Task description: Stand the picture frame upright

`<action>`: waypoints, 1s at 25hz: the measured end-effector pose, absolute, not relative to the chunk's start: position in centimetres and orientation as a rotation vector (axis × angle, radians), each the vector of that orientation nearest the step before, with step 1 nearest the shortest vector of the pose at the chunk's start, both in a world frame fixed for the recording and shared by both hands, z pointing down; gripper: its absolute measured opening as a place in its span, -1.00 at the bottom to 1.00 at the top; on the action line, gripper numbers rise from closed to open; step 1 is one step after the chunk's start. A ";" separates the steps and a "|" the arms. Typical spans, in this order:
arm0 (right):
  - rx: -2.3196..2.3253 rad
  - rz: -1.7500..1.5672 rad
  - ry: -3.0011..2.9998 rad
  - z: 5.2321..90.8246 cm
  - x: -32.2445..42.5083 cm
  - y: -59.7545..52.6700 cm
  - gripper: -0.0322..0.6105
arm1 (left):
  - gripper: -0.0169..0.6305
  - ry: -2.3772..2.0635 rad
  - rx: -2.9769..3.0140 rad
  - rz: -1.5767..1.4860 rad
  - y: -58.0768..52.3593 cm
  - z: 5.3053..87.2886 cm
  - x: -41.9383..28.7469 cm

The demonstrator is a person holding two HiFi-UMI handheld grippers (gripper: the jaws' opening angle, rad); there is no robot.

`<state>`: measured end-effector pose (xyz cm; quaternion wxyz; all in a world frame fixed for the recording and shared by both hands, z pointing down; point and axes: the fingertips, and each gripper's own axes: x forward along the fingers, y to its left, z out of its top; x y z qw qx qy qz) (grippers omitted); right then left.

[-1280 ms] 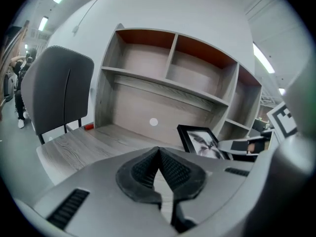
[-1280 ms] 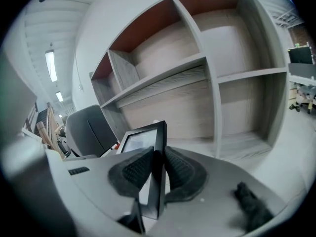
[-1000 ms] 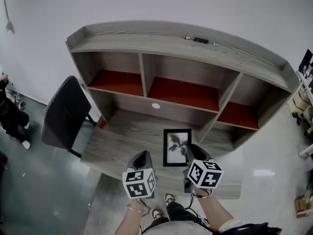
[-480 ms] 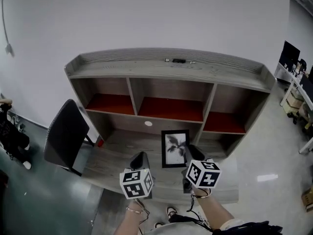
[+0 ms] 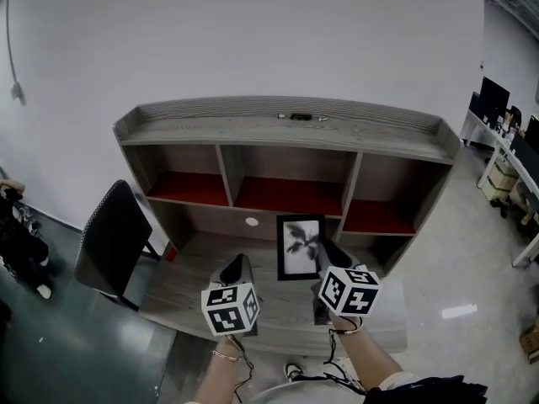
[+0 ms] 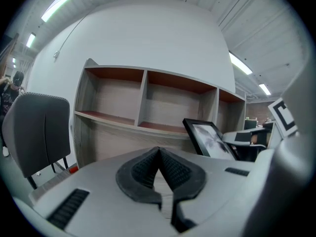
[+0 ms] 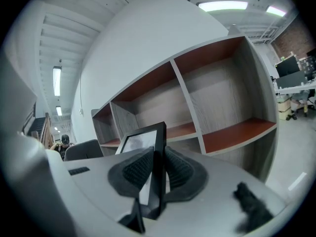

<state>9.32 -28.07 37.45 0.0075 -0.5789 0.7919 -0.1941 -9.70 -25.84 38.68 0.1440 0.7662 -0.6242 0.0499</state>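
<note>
The black picture frame (image 5: pixel 301 247) with a grey plant print is lifted off the desk, tilted back toward the hutch. My right gripper (image 5: pixel 325 252) is shut on its right edge. In the right gripper view the frame (image 7: pixel 144 141) stands edge-on between the dark pads (image 7: pixel 136 171), which clamp it on both sides. My left gripper (image 5: pixel 238 264) hovers over the desk to the frame's left, shut with nothing in it. In the left gripper view the frame (image 6: pixel 209 138) leans at the right, apart from the left gripper (image 6: pixel 158 153).
The grey wooden desk (image 5: pixel 189 278) carries a hutch (image 5: pixel 286 130) with three red-floored cubbies. A small dark object (image 5: pixel 300 117) lies on the hutch top. A black chair (image 5: pixel 113 239) stands at the desk's left end. Other desks (image 5: pixel 505 146) stand far right.
The right gripper has raised the frame from lying flat on the desk to a steep tilt. The head view has swung up, showing more wall.
</note>
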 end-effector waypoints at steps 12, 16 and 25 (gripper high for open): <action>-1.808 -0.522 2.442 34.4 9.3 -30.9 -0.63 | -0.94 -1.837 2.280 0.101 -29.6 34.4 -9.8; -1.813 -0.475 2.424 33.0 9.2 -32.3 -0.63 | -0.94 -1.838 2.314 0.084 -30.9 32.9 -9.6; -1.838 -0.414 2.366 30.6 9.3 -36.0 -0.63 | -0.94 -1.798 2.363 0.099 -33.9 31.7 -8.9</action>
